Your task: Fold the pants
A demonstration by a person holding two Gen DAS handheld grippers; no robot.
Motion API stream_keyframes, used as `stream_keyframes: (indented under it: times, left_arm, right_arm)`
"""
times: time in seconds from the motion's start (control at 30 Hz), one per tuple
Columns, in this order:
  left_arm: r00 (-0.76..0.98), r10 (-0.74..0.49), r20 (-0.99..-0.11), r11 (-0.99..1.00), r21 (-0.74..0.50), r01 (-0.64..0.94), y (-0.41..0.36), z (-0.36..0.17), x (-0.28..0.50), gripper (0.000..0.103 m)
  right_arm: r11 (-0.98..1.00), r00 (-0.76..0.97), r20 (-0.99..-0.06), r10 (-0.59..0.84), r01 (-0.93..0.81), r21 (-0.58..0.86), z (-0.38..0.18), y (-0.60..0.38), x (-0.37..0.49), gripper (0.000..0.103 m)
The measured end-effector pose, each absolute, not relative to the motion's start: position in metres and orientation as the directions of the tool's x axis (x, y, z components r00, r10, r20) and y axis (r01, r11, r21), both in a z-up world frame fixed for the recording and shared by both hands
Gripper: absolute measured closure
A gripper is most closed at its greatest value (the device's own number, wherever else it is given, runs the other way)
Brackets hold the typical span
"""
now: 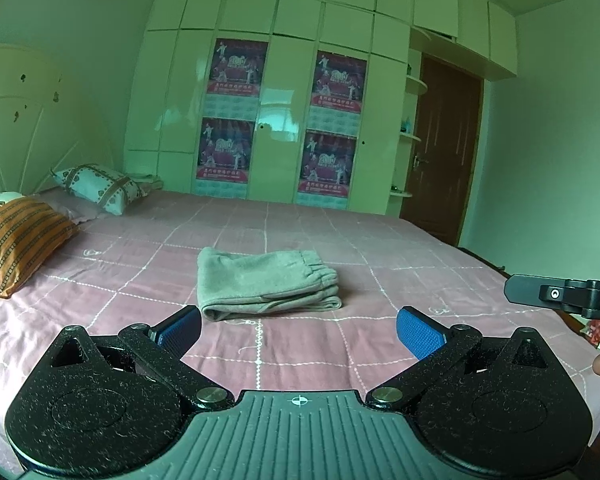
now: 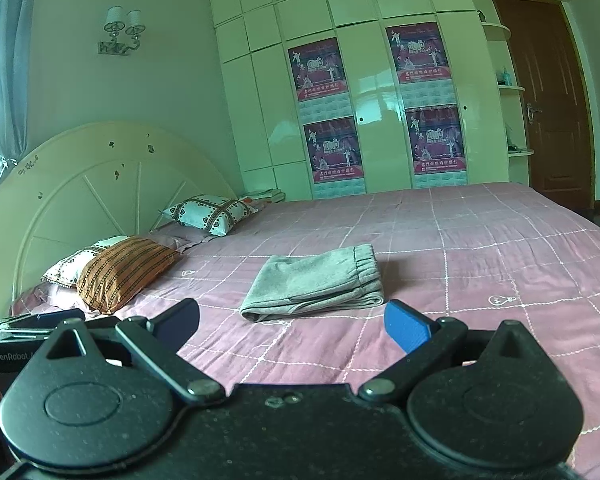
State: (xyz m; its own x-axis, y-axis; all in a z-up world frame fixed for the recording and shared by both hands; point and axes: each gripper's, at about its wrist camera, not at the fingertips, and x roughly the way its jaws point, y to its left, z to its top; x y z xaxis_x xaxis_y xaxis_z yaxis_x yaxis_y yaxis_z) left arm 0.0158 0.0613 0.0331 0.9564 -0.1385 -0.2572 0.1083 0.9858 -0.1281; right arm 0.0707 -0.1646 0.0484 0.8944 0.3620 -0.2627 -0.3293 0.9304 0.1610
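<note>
Grey pants (image 1: 266, 286) lie folded into a compact stack on the pink bed, elastic waistband at the right end. They also show in the right wrist view (image 2: 316, 284). My left gripper (image 1: 298, 332) is open and empty, held above the bed just short of the pants. My right gripper (image 2: 292, 324) is open and empty, also short of the pants. Part of the right gripper's body (image 1: 564, 294) shows at the right edge of the left wrist view. Neither gripper touches the pants.
The pink checked bedspread (image 1: 380, 248) covers a wide bed. An orange striped pillow (image 2: 124, 270) and a patterned pillow (image 2: 210, 214) lie by the cream headboard (image 2: 100, 176). A white wardrobe (image 1: 284, 92) with posters and a brown door (image 1: 440, 152) stand behind.
</note>
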Motion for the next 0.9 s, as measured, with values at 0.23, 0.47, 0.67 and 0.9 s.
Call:
stream_keyframes:
  times: [0.23, 0.47, 0.67, 0.9]
  left_arm:
    - [0.955, -0.140, -0.261, 0.986, -0.121, 0.111, 0.0613, 0.0327, 0.0179, 0.000]
    - [0.955, -0.139, -0.264, 0.987, -0.113, 0.113, 0.0588, 0.0318, 0.0173, 0.000]
    - [0.955, -0.138, -0.263, 0.988, -0.111, 0.112, 0.0594, 0.0322, 0.0174, 0.000]
    - [0.955, -0.143, -0.258, 0.987, -0.103, 0.120, 0.0588, 0.0318, 0.0167, 0.000]
  right_arm:
    - [0.931, 0.895, -0.261, 0.361, -0.328, 0.162, 0.0485, -0.1650, 0.0710, 0.010]
    - [0.930, 0.895, -0.262, 0.362, -0.329, 0.162, 0.0500, -0.1651, 0.0709, 0.010]
    - [0.930, 0.895, -0.262, 0.362, -0.329, 0.163, 0.0509, -0.1655, 0.0705, 0.010]
    - [0.930, 0.893, -0.264, 0.364, -0.332, 0.160, 0.0514, -0.1657, 0.0710, 0.010]
